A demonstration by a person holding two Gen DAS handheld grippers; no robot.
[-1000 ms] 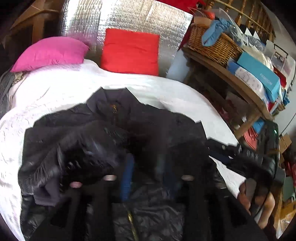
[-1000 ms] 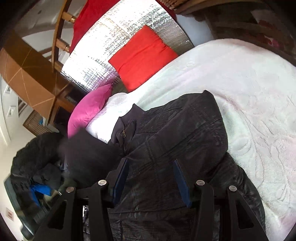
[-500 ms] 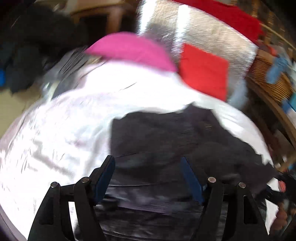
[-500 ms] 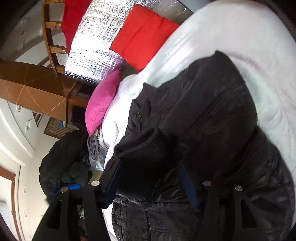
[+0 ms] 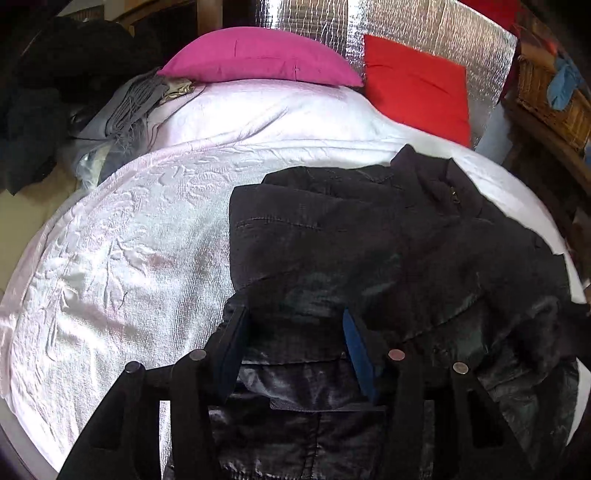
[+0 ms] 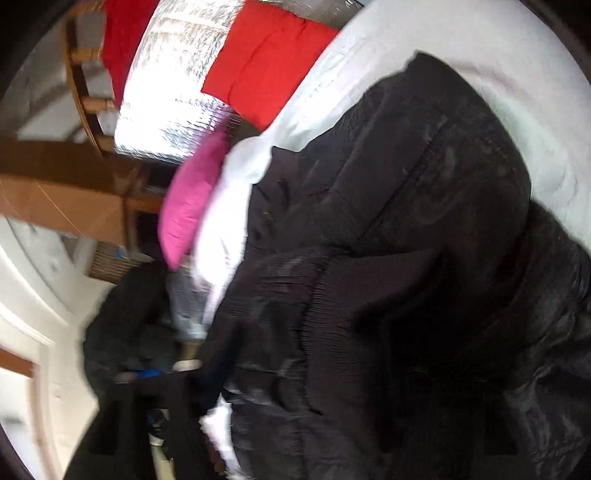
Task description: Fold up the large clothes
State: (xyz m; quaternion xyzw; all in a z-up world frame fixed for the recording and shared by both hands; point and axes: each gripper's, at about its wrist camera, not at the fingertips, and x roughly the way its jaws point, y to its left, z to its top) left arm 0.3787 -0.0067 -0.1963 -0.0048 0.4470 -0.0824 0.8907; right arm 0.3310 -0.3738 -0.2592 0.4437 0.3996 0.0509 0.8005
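Observation:
A black padded jacket [image 5: 388, 240] lies partly folded on the white bedspread [image 5: 129, 240], collar towards the red pillow. My left gripper [image 5: 295, 332] hangs over the jacket's lower left part. Its blue pads stand apart and its jaws are closing, with shiny jacket fabric between them. The right wrist view is blurred. There the jacket [image 6: 424, 166] fills the frame and its ribbed knit band [image 6: 332, 295] bunches over my right gripper [image 6: 258, 365]. The jaws are closing on that band. Only one dark finger [image 6: 207, 373] shows; the other is hidden under the cloth.
A pink pillow [image 5: 258, 55] and a red pillow [image 5: 413, 92] lean on a silver foil panel [image 5: 406, 22] at the head of the bed. Grey clothes [image 5: 125, 107] and a dark heap [image 5: 55, 74] lie at the left. A wicker basket [image 5: 554, 96] sits on the shelf at right.
My left gripper swung left and down to the jacket's lower left edge, its jaws widening, then narrowing. The ribbed band rose over my right gripper, whose jaws drew together on it.

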